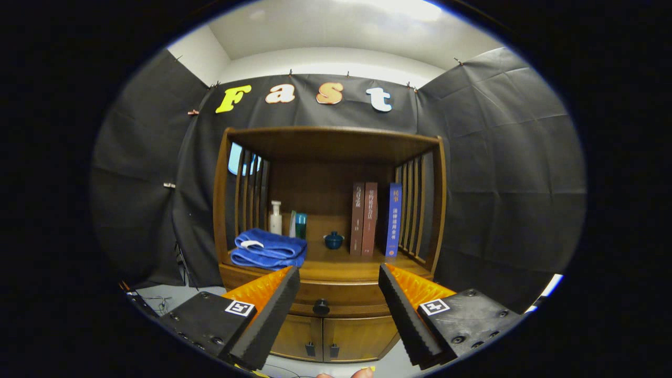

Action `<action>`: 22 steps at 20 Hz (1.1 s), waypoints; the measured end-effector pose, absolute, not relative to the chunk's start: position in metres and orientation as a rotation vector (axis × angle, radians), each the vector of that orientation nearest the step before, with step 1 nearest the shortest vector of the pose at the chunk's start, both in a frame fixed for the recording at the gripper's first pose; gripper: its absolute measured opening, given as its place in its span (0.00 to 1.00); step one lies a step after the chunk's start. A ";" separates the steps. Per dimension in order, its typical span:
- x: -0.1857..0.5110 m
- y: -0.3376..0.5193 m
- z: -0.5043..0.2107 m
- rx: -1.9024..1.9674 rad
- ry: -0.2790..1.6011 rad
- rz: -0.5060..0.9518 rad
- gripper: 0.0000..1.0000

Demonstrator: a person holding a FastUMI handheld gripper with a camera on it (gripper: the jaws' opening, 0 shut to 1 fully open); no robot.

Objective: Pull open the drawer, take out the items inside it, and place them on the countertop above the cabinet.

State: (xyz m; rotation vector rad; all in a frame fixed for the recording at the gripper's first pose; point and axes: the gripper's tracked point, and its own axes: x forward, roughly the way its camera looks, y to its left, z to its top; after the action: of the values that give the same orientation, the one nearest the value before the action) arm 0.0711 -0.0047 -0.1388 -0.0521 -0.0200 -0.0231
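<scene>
Book spines: three upright books [371, 219] on the cabinet shelf are carrying printed characters, too small to read.
Finger markers: square coded tags [240, 307] are sitting on the gripper [339, 278] bodies at 7 and 5 o'clock; no words.

Wooden cabinet [329, 286] countertop holding several items.
A folded blue towel [269, 249], bottles [276, 217], a small blue pot [334, 240] and upright books [375, 219] sit on it.

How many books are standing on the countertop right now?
3. Two brown books stand side by side right of the small blue pot; a blue book stands beside them by the slats. The gripper is open, short of the drawer knob.
</scene>
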 end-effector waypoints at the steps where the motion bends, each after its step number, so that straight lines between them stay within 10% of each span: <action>1: 0.080 -0.003 -0.156 -0.047 -0.008 -0.021 0.99; 14: 0.204 0.004 -0.317 -0.012 0.137 -0.047 0.98; 22: 0.229 0.013 -0.336 -0.021 0.166 -0.075 0.46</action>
State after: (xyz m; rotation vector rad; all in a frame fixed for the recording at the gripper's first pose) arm 0.2288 0.0128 -0.3363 -0.0213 0.1660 -0.0747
